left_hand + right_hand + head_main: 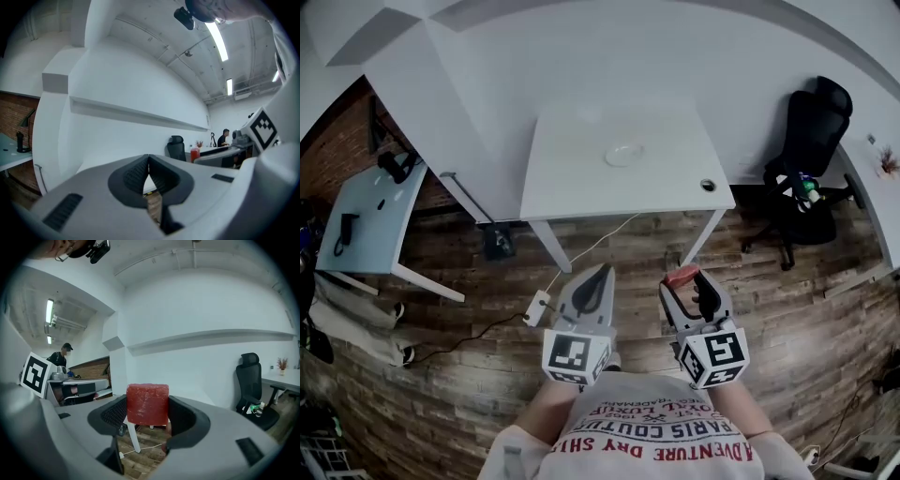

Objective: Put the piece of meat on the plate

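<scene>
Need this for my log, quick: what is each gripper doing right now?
Left gripper: shut, holding nothing.
Right gripper: shut on the piece of meat.

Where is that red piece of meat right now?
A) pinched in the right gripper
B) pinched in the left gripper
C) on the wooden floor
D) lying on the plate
A: the piece of meat sits between the jaws of the right gripper, away from the plate on the table.
</scene>
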Motion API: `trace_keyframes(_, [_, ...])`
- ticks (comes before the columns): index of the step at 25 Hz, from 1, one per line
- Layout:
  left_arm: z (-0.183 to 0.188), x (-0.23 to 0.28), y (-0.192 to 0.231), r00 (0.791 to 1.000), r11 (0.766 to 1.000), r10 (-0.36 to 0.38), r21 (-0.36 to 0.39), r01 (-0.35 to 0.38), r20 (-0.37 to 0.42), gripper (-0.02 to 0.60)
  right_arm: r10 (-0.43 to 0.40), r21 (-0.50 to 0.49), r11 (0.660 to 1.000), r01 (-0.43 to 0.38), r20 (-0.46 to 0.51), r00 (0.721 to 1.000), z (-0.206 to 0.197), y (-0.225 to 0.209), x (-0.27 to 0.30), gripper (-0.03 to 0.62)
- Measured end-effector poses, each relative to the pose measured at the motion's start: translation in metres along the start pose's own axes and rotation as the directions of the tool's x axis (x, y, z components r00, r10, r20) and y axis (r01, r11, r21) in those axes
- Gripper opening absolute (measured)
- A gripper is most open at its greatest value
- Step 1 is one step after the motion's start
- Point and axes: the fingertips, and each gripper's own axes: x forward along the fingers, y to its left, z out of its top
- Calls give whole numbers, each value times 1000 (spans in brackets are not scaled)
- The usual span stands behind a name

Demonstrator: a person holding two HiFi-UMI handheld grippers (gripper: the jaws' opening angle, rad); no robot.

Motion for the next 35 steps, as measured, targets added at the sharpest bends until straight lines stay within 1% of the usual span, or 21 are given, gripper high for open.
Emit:
trace_keyframes(3, [6,24,43,1000,1000,1,1,-1,6,6,-2,6,1000,2,0,1000,9,6,44,279])
trace_keyframes(7, [5,49,82,1000,1000,-10,-10,10,-6,6,4,34,999,-3,-13,1000,14,11,91,279])
trace_keyframes(11, [-8,67,99,999,998,-18,-59,16,-30,6,24,47,999,-22,-49,999,6,13,118,279])
trace_keyframes(15, [-18,88,110,999,1000,13,-18,-14,-49,6,40,47,998,-37,-63,997,1,0,141,279])
trace_keyframes(19, [-27,116,116,997,997,46,-55,-50,-70,6,88,45,995,-84,-79,993,-3,-23,165,279])
trace_keyframes(23, [-24,154,118,994,995,83,-50,-87,-75,6,134,54,990,-131,-72,988,8,-54,200,279])
trace_keyframes(26, [-16,186,118,991,992,112,-46,-116,-71,6,167,28,986,-166,-70,983,21,-79,225,279])
trace_keyframes(29, [-12,218,116,988,988,138,-59,-142,-72,6,196,6,981,-196,-75,978,32,-106,243,279])
trace_keyframes(32, [-14,252,116,983,983,167,-59,-172,-79,6,220,-10,975,-222,-72,973,40,-137,263,279])
trace_keyframes(35, [-23,276,111,977,978,187,-73,-195,-103,6,238,-5,971,-239,-90,967,37,-164,276,279])
